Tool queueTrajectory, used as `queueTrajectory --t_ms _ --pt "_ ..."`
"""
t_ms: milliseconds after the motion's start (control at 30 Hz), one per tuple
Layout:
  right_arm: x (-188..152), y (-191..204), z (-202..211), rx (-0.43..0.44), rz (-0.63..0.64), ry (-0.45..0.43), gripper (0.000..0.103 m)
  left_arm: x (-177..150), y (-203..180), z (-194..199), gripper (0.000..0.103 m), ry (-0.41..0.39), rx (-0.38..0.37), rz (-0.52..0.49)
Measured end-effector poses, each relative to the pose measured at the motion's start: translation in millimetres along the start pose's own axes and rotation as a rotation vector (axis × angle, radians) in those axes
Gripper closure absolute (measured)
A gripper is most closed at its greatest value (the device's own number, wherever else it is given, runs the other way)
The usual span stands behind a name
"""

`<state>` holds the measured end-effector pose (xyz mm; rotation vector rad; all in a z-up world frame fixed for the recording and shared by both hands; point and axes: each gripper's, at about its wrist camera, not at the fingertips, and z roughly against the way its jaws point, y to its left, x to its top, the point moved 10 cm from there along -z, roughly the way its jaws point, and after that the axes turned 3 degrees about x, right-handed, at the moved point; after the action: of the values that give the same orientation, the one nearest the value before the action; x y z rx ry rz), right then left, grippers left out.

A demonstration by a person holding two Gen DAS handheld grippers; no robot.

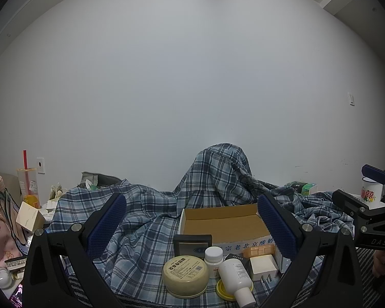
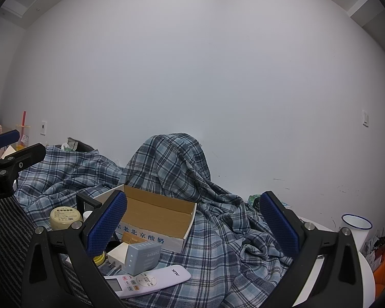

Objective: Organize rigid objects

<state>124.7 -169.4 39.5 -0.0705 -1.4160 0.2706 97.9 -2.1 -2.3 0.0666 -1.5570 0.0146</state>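
Note:
An open cardboard box (image 1: 225, 224) (image 2: 156, 213), with nothing in it, lies on the plaid cloth. In front of it sits a cluster: a round cream tin (image 1: 185, 275) (image 2: 65, 218), a small white pill bottle (image 1: 213, 256), a white bottle lying on its side (image 1: 237, 279), a black frame (image 1: 192, 245), a white plug (image 1: 263, 267), an orange block (image 1: 258, 251), a yellow lid (image 1: 223, 290). A grey-blue small box (image 2: 142, 258) and a white remote (image 2: 148, 281) lie nearer the right gripper. My left gripper (image 1: 192, 228) and right gripper (image 2: 193, 227) are both open, holding nothing, above the cloth.
Plaid cloth (image 1: 146, 220) is draped over a tall hump (image 2: 170, 161) behind the box. A drink cup with a red straw (image 1: 28, 187) and bags stand at left. An enamel mug (image 2: 356, 227) sits on a white table at right. The wall is close behind.

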Motion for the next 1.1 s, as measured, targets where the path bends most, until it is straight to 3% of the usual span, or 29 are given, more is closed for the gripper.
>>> queueTrajectory --t_ms 1100 --pt "-7.1 -8.4 -2.3 0.000 -0.049 0.018 0.000 -3.5 3.2 -2.7 0.000 0.014 0.001 0.013"
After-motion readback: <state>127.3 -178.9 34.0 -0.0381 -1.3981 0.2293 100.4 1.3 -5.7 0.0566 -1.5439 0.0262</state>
